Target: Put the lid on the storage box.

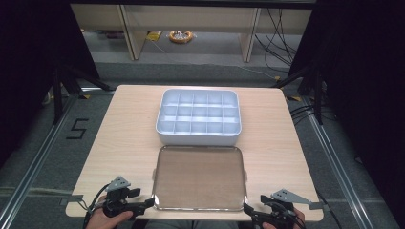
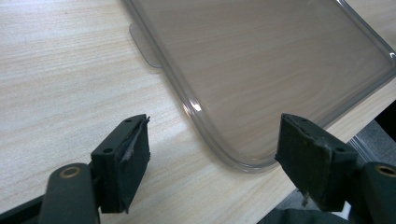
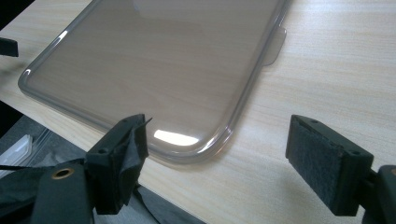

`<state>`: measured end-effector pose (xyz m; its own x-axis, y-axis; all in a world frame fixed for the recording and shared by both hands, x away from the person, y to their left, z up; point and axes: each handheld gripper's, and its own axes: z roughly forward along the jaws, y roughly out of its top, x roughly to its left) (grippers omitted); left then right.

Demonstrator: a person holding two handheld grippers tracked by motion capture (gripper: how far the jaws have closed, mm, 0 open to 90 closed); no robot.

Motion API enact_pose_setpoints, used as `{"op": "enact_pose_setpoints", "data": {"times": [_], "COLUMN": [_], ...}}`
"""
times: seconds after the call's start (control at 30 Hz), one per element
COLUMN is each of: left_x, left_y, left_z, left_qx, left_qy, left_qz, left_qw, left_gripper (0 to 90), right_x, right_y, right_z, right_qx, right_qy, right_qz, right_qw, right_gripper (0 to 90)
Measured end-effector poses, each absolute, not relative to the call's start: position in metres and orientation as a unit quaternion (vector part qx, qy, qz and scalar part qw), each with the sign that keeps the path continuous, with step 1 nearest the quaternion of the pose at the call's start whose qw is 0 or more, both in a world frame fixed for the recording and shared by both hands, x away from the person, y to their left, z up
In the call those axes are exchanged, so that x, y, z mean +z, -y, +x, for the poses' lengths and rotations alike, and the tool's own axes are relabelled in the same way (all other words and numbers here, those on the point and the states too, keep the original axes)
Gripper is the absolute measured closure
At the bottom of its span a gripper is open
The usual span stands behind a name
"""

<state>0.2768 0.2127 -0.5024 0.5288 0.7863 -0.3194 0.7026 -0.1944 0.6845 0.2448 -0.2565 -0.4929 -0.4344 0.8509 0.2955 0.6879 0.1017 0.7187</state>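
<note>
A clear plastic lid (image 1: pixel 199 177) lies flat at the table's near edge. Behind it stands a white divided box (image 1: pixel 198 116) with several empty compartments. My left gripper (image 1: pixel 149 204) is open at the lid's near left corner (image 2: pixel 243 161), its jaws spread either side of that corner. My right gripper (image 1: pixel 248 210) is open at the lid's near right corner (image 3: pixel 205 149). Neither gripper holds anything. In the left gripper view the gripper (image 2: pixel 212 161) frames the corner, and the right gripper (image 3: pixel 217 156) does the same in its own view.
The wooden table (image 1: pixel 124 138) has bare room left and right of the box and lid. Small tabs stick out of the lid's sides (image 2: pixel 142 44) (image 3: pixel 276 44). Beyond the table lie grey floor, cables and furniture legs.
</note>
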Motion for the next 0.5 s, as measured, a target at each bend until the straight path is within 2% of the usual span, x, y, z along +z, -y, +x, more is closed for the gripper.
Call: {"op": "enact_pose_setpoints", "data": {"times": [0.1, 0.33, 0.5], "left_x": [-0.5025, -0.5030, -0.5029], "left_y": [-0.2115, -0.2097, -0.2082], "left_z": [0.2767, 0.2766, 0.2761], "left_qx": [0.050, 0.047, 0.042], "left_qy": [-0.486, -0.490, -0.490], "left_qz": [0.767, 0.761, 0.759], "left_qw": [0.415, 0.423, 0.427], "left_gripper": [25.1, 24.6, 23.9], "right_x": [-0.4940, -0.4942, -0.4938], "right_y": [0.2562, 0.2582, 0.2553], "right_z": [0.2452, 0.2467, 0.2452], "right_qx": [0.427, 0.426, 0.426], "right_qy": [-0.727, -0.731, -0.721], "right_qz": [0.532, 0.527, 0.543], "right_qw": [0.080, 0.083, 0.067], "right_gripper": [22.0, 22.0, 20.8]}}
